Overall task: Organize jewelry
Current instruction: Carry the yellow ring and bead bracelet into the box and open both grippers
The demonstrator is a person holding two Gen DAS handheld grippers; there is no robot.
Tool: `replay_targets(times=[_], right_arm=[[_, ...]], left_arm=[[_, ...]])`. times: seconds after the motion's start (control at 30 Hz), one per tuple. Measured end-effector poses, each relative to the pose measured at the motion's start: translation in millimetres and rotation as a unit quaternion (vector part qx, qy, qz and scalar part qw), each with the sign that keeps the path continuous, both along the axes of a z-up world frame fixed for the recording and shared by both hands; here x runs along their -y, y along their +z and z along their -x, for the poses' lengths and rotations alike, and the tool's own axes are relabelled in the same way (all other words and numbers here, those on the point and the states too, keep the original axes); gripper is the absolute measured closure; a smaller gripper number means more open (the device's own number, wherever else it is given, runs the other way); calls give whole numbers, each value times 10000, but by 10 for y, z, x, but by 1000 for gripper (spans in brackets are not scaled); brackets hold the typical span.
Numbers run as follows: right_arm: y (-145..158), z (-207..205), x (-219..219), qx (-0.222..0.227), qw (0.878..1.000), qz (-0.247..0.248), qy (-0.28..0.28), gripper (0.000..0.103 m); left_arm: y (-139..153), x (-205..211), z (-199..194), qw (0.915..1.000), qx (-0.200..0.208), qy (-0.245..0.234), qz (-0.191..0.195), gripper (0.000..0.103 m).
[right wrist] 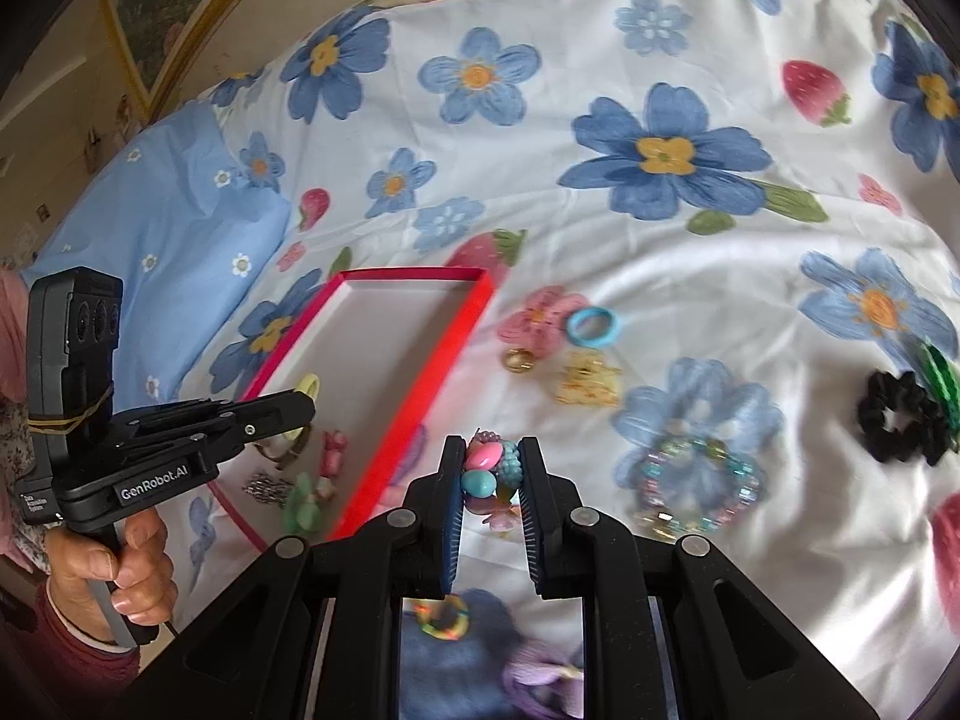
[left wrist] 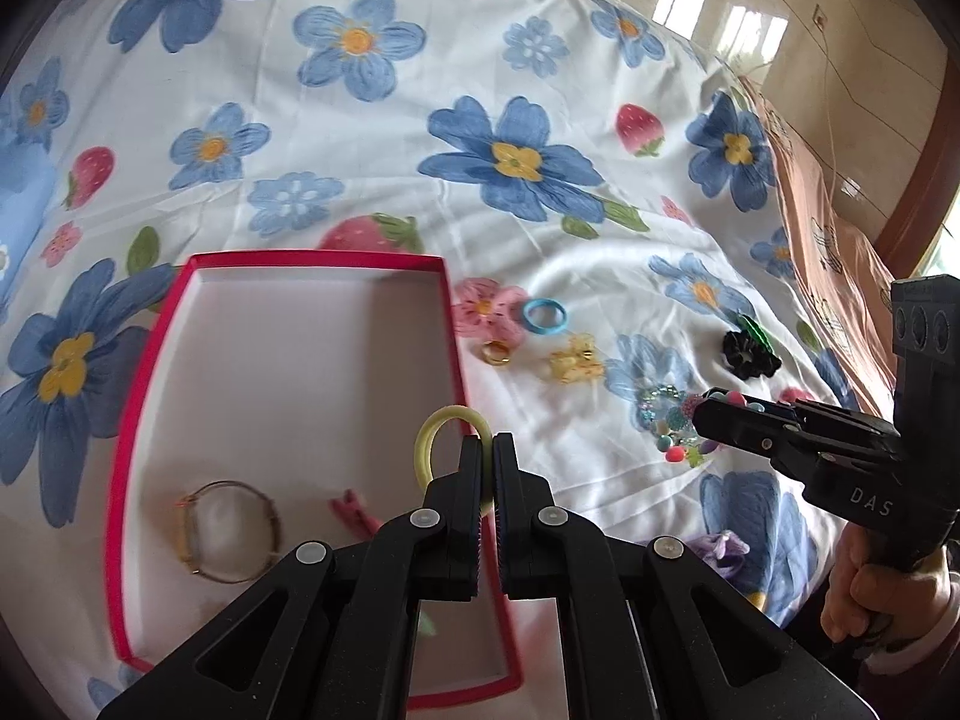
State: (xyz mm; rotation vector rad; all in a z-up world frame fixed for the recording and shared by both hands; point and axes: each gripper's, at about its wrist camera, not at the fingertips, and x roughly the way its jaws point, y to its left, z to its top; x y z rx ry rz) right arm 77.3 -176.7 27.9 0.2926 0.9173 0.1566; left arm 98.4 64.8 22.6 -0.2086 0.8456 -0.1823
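Note:
A red box (left wrist: pixel 141 384) with a white floor lies on a flowered bedsheet; it also shows in the right wrist view (right wrist: pixel 462 324). My left gripper (left wrist: pixel 493 450) is shut on a pale yellow hair tie (left wrist: pixel 433 432) above the box's right wall. A bracelet (left wrist: pixel 234 531) and a pink clip (left wrist: pixel 351 510) lie in the box. My right gripper (right wrist: pixel 492 456) is shut on a colourful bead bracelet (right wrist: pixel 489 468) just above the sheet, right of the box. A second bead bracelet (right wrist: pixel 696 483) lies beside it.
On the sheet right of the box lie a blue ring (left wrist: pixel 544 316), a gold ring (left wrist: pixel 497 353), a yellow claw clip (left wrist: pixel 576 360) and a black scrunchie (left wrist: pixel 747 353). A purple scrunchie (right wrist: pixel 540 681) and a small rainbow ring (right wrist: pixel 444 618) lie near the front.

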Motion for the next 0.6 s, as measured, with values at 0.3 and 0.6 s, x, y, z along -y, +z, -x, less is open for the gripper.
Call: replay_targets(times=[0.3, 0.6], right_arm=[[10, -254, -437, 76, 9989, -212, 411, 86], [-95, -489, -802, 52, 9965, -373, 741, 86]], left_arm=[[-18, -304, 49, 9995, -51, 305, -56, 100], [-129, -567, 31, 9980, -172, 597, -140, 100]])
